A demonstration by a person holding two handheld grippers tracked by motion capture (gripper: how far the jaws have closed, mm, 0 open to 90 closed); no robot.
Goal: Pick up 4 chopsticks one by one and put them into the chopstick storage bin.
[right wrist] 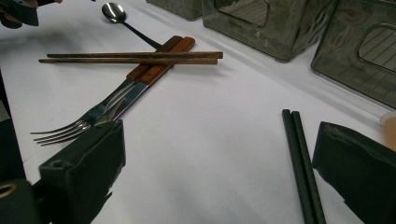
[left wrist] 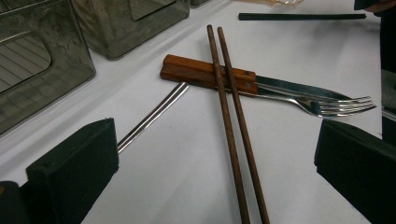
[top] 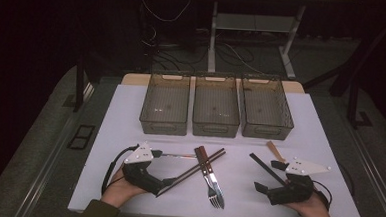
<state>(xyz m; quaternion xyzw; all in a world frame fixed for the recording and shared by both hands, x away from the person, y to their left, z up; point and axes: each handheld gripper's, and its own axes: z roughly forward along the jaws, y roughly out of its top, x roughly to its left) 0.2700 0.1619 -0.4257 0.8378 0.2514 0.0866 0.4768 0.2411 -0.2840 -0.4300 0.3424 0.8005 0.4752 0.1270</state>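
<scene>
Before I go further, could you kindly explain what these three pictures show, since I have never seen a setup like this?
A person sits at a white table holding a hand-held two-jaw tool in each hand: the left gripper and the right gripper. One picture looks down from above; the other two come from cameras riding on each gripper, looking between its black jaws. Both grippers are open and hold nothing. On the table lie brown chopsticks crossing a wooden-handled knife and fork, a metal spoon, and black chopsticks. A pale utensil lies near the right gripper; I cannot tell what it is. Three empty grey bins stand behind.
</scene>
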